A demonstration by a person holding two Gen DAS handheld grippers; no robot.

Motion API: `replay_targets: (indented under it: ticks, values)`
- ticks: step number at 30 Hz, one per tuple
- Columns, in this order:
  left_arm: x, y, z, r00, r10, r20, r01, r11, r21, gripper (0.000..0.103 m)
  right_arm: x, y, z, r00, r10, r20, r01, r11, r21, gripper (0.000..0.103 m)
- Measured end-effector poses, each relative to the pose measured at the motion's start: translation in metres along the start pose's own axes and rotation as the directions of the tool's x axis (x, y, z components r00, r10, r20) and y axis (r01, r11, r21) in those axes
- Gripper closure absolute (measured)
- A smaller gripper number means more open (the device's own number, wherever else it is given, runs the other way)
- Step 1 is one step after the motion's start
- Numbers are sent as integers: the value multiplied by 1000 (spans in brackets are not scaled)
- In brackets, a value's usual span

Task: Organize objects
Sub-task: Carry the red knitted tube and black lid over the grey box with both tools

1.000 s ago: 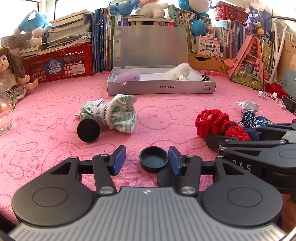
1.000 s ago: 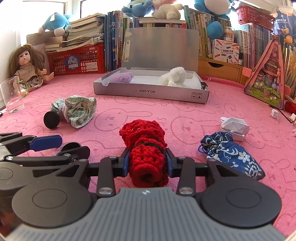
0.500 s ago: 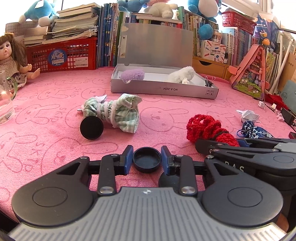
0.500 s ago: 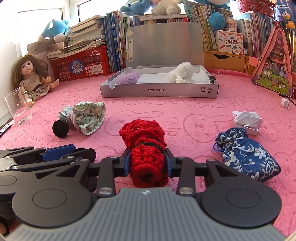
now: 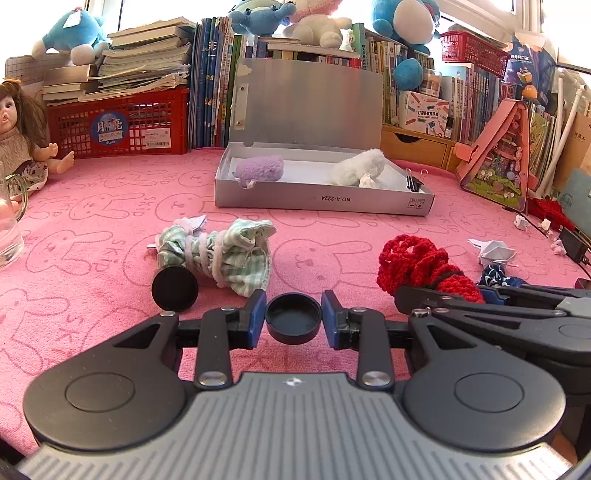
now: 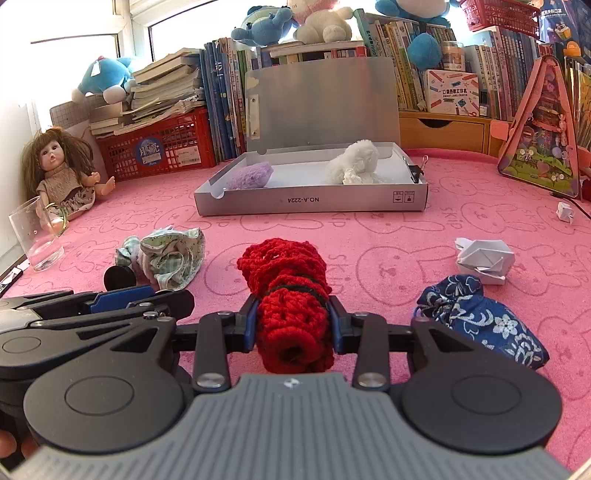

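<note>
Pink rabbit-print cloth [image 5: 110, 206] underfoot — crowded bookshelf [image 6: 424, 48] behind, bright window [image 6: 74, 29] at left.

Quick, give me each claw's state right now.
Left claw: closed on the black cap.
Right claw: closed on the red yarn bundle.

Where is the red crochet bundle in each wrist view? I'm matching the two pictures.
Left wrist: red crochet bundle at right of middle, gripped by the right tool entering from the right.
Right wrist: bundle at centre, between that tool's pads.
Shared landmark: the open grey box, behind the bundle in both.
</note>
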State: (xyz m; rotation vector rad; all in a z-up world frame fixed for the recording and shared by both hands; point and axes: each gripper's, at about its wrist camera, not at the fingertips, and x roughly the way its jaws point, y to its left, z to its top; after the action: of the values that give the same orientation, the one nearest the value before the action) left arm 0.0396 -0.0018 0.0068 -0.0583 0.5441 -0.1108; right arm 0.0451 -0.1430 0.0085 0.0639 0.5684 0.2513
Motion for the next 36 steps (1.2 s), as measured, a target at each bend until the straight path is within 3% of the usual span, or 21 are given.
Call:
replay_targets:
  ticks: [11, 19, 28, 36]
  values:
    - [8, -2, 25, 1000, -17, 25, 16, 1000, 20, 66, 4, -24, 29, 999, -1, 36, -1, 999, 54, 61]
    - [22, 4, 72, 997, -23, 72, 23, 1000, 9, 66, 28, -59, 71, 1000, 14, 5, -14, 989, 148, 61]
    - [64, 19, 135, 994, -22, 103, 25, 999, -31, 66, 55, -98, 115, 1000, -18, 0, 18, 983, 184, 60]
    - [127, 34, 184, 998, -12, 61, 18, 995, -94, 66, 98, -133, 161, 999, -22, -29, 28, 966, 257, 60]
